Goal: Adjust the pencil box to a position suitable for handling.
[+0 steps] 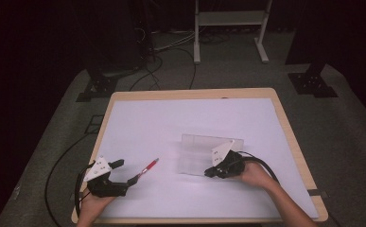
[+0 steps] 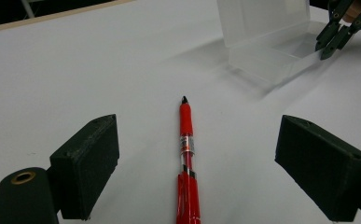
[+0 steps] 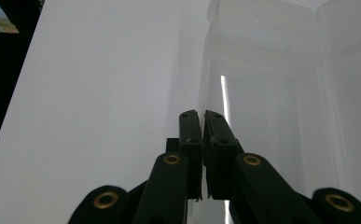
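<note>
The red pen point(image 2: 186, 158) lies on the white table point(image 1: 171, 118), its black tip pointing away from the left gripper point(image 2: 206, 172) towards the clear box point(image 2: 267, 42); its label is unreadable. The left jaws gape around it, untouched. The right gripper point(image 3: 202, 121) is closed, empty, at the box's edge.
</note>
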